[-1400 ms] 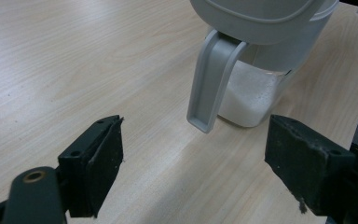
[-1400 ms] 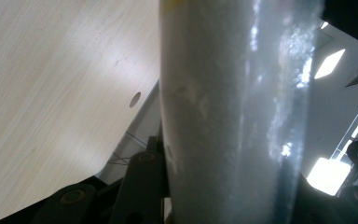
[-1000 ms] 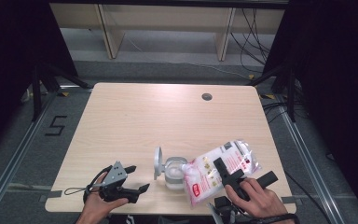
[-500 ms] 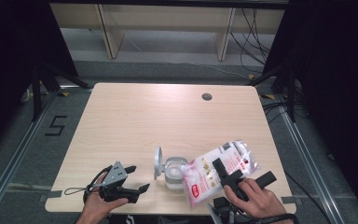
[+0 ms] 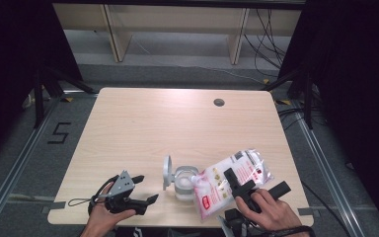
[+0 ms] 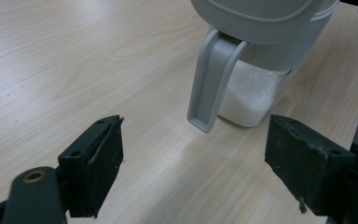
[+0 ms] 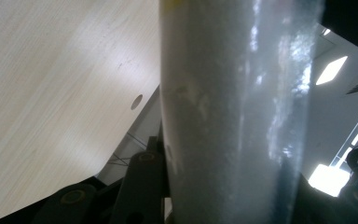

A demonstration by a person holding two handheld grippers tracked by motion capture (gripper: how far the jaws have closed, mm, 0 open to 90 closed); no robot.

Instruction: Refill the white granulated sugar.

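Note:
A clear plastic bag of white grains with red print hangs tilted over a clear jar, its low corner at the jar's mouth. My right gripper is shut on the bag near the table's front right; in the right gripper view the bag stands between the jaws. The jar holds white grains at its bottom, and its grey hinged lid stands flipped up on the left side. My left gripper rests open at the front left, pointing at the jar, with nothing between its fingers.
The light wooden table has a round cable hole at the back right. Wooden shelving stands beyond the far edge, and dark curtains hang at both sides. A floor mark "5" lies left of the table.

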